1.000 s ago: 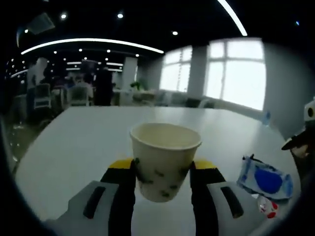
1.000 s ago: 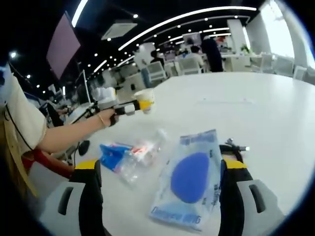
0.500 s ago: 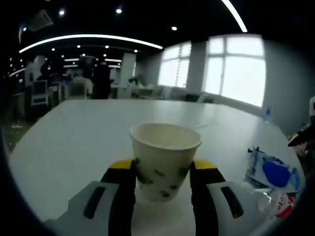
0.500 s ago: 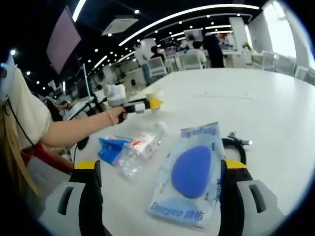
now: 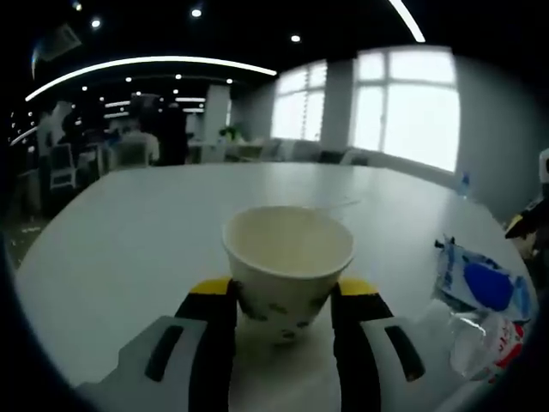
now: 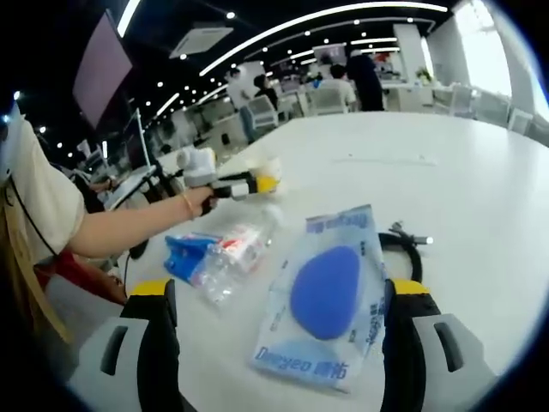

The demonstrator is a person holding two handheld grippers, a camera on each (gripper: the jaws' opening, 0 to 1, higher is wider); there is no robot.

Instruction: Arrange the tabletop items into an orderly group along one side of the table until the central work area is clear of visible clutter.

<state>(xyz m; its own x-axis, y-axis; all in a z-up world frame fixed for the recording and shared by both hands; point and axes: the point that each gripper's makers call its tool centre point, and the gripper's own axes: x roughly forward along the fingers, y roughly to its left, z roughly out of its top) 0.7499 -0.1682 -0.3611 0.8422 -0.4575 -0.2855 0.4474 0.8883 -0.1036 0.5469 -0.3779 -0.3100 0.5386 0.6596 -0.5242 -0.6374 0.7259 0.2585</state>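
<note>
Left gripper view: the left gripper [image 5: 283,313] clamps the paper cup [image 5: 287,257], now lowered toward the tabletop [image 5: 137,223] beside the plastic bottle [image 5: 485,343] and blue-puff packet [image 5: 480,283], so grouping proceeds. The right gripper [image 6: 283,343] stays wide around that packet.

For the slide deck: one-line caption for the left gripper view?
Left gripper grips a paper cup over the white table.

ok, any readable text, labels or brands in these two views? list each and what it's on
"Daeyeo", then blurred characters: blue print along the near edge of the clear plastic packet with the blue oval pad.
Blue print at that packet's far edge: too blurred to read.
Red-and-white label on the crumpled clear plastic bottle: too blurred to read.
Dark pattern on the white paper cup held in the left hand-held gripper: no letters legible.
</note>
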